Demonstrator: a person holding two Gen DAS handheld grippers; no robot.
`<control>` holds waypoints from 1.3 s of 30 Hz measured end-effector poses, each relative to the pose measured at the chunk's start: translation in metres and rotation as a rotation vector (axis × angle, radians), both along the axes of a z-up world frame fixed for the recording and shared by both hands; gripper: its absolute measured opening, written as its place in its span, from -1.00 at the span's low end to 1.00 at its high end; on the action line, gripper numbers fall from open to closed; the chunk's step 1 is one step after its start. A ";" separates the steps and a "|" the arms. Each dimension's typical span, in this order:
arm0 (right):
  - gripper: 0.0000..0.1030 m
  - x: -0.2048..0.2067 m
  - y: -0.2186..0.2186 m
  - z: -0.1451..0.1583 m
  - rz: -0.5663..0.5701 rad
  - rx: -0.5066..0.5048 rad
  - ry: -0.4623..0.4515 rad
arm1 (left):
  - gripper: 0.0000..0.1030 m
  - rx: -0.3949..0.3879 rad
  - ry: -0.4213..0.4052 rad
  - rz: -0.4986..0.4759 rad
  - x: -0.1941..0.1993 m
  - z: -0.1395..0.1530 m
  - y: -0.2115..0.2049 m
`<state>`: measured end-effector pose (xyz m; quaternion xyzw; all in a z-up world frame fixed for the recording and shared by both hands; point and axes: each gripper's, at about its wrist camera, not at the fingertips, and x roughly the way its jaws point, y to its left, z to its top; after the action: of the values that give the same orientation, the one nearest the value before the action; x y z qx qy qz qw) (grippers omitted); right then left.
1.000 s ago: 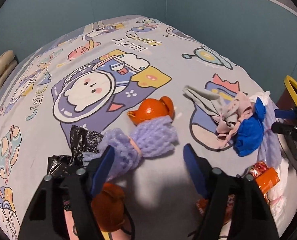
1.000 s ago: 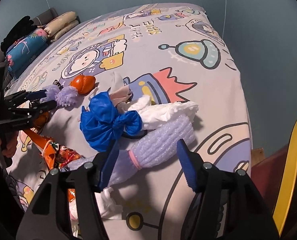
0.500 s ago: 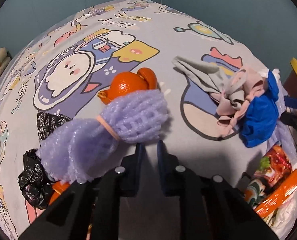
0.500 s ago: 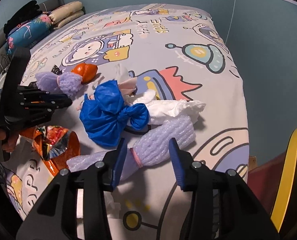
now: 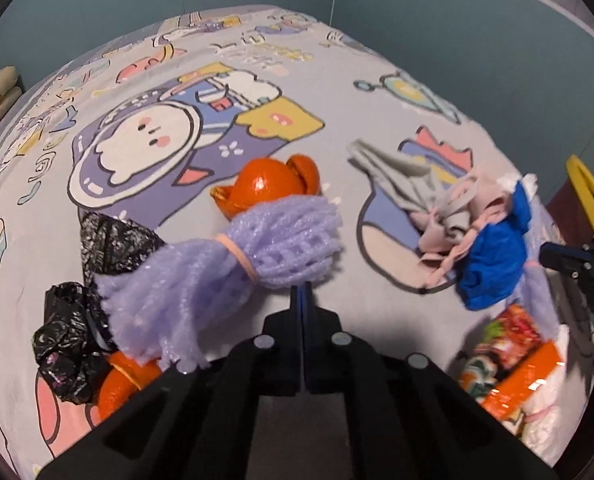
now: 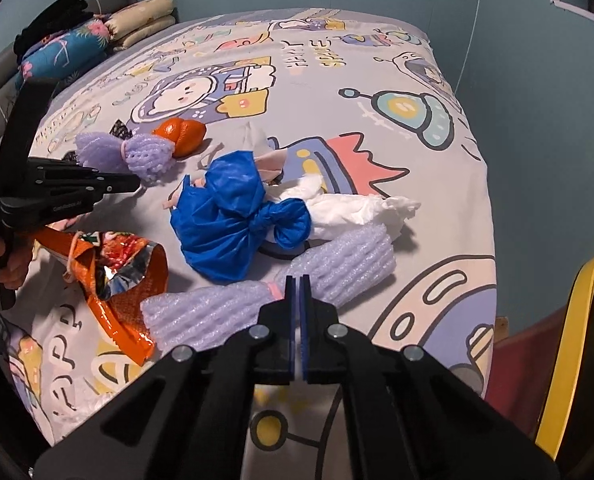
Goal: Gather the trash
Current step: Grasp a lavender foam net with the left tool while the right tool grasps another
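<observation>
Left wrist view: left gripper [image 5: 302, 294], just closed, nips the lilac foam fruit net [image 5: 233, 276] on the cartoon-print bed [image 5: 145, 80]; right gripper [image 6: 296, 285], likewise just closed, nips another lilac foam sleeve [image 6: 337, 270].

The bedsheet [image 6: 377, 80] is lilac-grey with cartoon prints. Foam nets [image 5: 281, 240] are lilac, the bag [image 6: 233, 216] blue, peel [image 5: 265, 188] orange

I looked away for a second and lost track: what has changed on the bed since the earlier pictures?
Both grippers' jaws have just been closing and are now shut. The left gripper stands at the near edge of the purple foam fruit net, the right gripper at another purple foam net; whether either pinches foam is unclear. The blue plastic bag and orange peel stayed put.
</observation>
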<state>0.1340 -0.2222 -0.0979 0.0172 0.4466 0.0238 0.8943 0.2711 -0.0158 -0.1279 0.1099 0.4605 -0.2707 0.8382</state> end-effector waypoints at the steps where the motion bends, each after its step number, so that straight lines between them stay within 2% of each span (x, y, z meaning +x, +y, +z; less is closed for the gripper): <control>1: -1.00 -0.001 -0.001 0.002 -0.001 0.011 -0.006 | -0.99 -0.012 -0.005 0.003 -0.001 0.004 0.002; 7: -1.00 -0.013 -0.004 0.023 -0.005 0.025 -0.074 | -0.99 -0.106 -0.022 0.037 -0.003 0.026 0.019; 9: -1.00 -0.014 -0.004 0.025 -0.006 0.037 -0.072 | -0.99 -0.107 -0.041 0.042 -0.004 0.033 0.021; 11: -1.00 -0.014 -0.004 0.023 -0.004 0.047 -0.053 | -0.99 -0.056 -0.093 0.041 -0.005 0.039 0.018; 12: -1.00 -0.013 -0.002 0.021 0.005 0.049 -0.033 | -0.86 -0.036 -0.110 0.035 -0.005 0.042 0.016; 14: -1.00 -0.013 0.001 0.017 0.012 0.054 -0.001 | -0.24 -0.006 -0.149 0.026 -0.002 0.049 0.013; 15: -0.99 -0.013 0.003 0.015 0.025 0.058 0.015 | 0.34 -0.002 -0.182 0.028 -0.002 0.054 0.014; 16: -0.99 -0.015 0.004 0.015 0.025 0.067 0.014 | 0.51 0.002 -0.209 0.024 -0.002 0.059 0.015; 19: -0.98 -0.017 0.009 0.013 0.043 0.060 0.025 | 0.51 0.025 -0.222 -0.015 0.008 0.067 0.015; 23: -0.94 -0.012 0.003 0.006 -0.003 0.073 0.063 | 0.51 0.105 -0.183 -0.030 0.029 0.048 0.007; 24: -0.77 -0.012 0.001 0.004 -0.014 0.077 0.071 | 0.51 0.106 -0.165 -0.040 0.031 0.043 0.006; 25: -0.40 -0.012 -0.001 0.003 -0.021 0.083 0.070 | 0.51 0.113 -0.152 -0.057 0.031 0.038 0.002; 27: 0.04 -0.015 -0.004 0.005 -0.029 0.098 0.052 | 0.51 0.139 -0.155 -0.095 0.027 0.030 -0.007; 29: -0.01 -0.015 -0.002 0.007 -0.022 0.074 0.058 | 0.50 0.183 -0.165 -0.135 0.023 0.022 -0.019; 31: -0.02 -0.015 -0.001 0.007 -0.016 0.092 0.067 | 0.38 0.220 -0.158 -0.146 0.023 0.012 -0.028; 35: -0.07 -0.008 0.008 -0.007 0.008 0.116 0.137 | 0.27 0.279 -0.127 -0.183 0.019 -0.010 -0.038; 36: -0.13 -0.004 0.010 -0.010 0.016 0.130 0.141 | 0.24 0.276 -0.119 -0.183 0.019 -0.012 -0.038; 39: -0.14 0.009 0.013 -0.007 0.029 0.188 0.142 | 0.16 0.240 -0.087 -0.163 0.023 -0.012 -0.036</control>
<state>0.1428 -0.2093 -0.1049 0.0964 0.5048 0.0771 0.8544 0.2945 -0.0517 -0.1404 0.2579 0.4423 -0.2757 0.8135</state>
